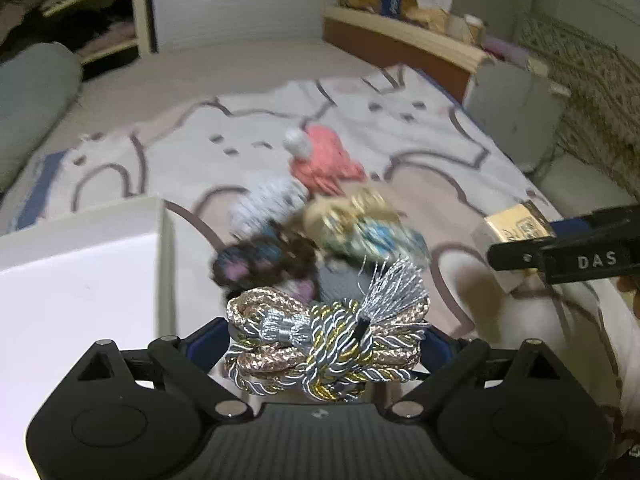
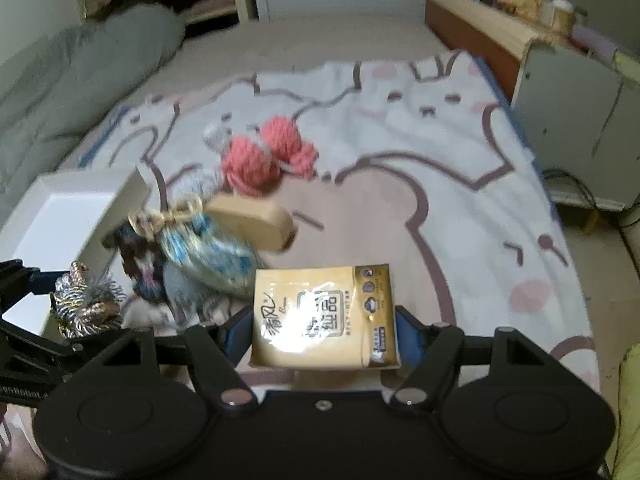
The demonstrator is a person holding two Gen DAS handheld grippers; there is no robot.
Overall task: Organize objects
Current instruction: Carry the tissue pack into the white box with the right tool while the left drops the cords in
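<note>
My left gripper (image 1: 326,344) has its fingers clamped on the braided cord bundle (image 1: 324,344), raised beside the white box (image 1: 80,280); my right gripper (image 2: 324,320) pinches the tissue pack (image 2: 324,316) above the bed (image 2: 440,200), presumably both bound for boxing.

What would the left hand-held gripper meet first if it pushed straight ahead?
Probably the dark patterned pouch in the pile just beyond the cord bundle that the left hand-held gripper holds; depth is unclear.

The cord bundle (image 1: 326,346) is glinting with metallic, twisted braid. The tissue pack (image 2: 324,316) is shining in glossy plastic wrap. The blanket (image 2: 400,160) is looking like soft, matt cloth.
</note>
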